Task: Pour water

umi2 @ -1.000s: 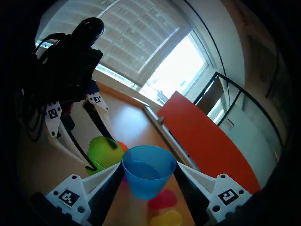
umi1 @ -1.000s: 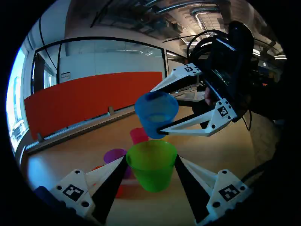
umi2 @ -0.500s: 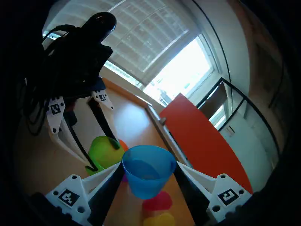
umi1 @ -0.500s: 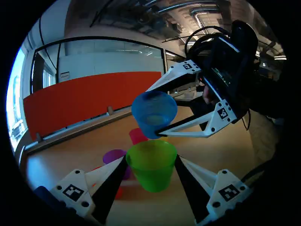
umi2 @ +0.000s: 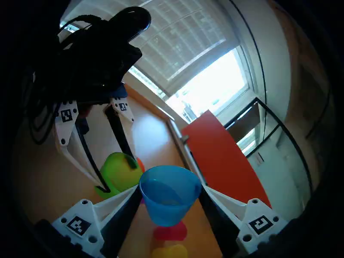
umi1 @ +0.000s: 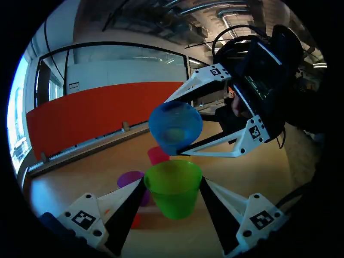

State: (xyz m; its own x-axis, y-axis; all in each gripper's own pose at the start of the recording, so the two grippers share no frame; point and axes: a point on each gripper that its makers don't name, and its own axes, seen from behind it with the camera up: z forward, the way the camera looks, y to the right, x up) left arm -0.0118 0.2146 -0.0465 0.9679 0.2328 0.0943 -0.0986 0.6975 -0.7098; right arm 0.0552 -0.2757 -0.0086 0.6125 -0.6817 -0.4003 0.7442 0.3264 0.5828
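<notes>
The left gripper view looks along the left claw (umi1: 172, 182), whose two fingers pinch an upright green cup (umi1: 173, 195) by its sides, low over the wooden desk (umi1: 262, 172). From here the right claw (umi1: 175, 127) is seen from outside, reaching in from the right. It has a blue cup (umi1: 175, 122) clamped between both fingers, tipped so that its mouth faces the lens. The blue cup hangs just above and behind the green rim, with a narrow gap between them, and a little pale water (umi1: 173, 135) pools in its lower side. This view also gives a pink cup (umi1: 157, 155) and a purple cup (umi1: 130, 177) standing on the desk beyond the green one. A bit of a red cup (umi1: 136, 220) is half hidden by the left finger, and behind all stand an orange panel (umi1: 94, 114) and a glass partition (umi1: 124, 64). The right gripper view looks into the blue cup from behind its rim, the water shallow and slanted at the bottom. The green cup sits just to its left, gripped by the left claw seen farther off, and a bright window (umi2: 210, 86) lies beyond. Below the blue cup are a reddish cup, perhaps the pink one, and a yellow cup (umi2: 172, 250). The count is two claws, two held cups, three loose cups in the left gripper view and two in the right.
</notes>
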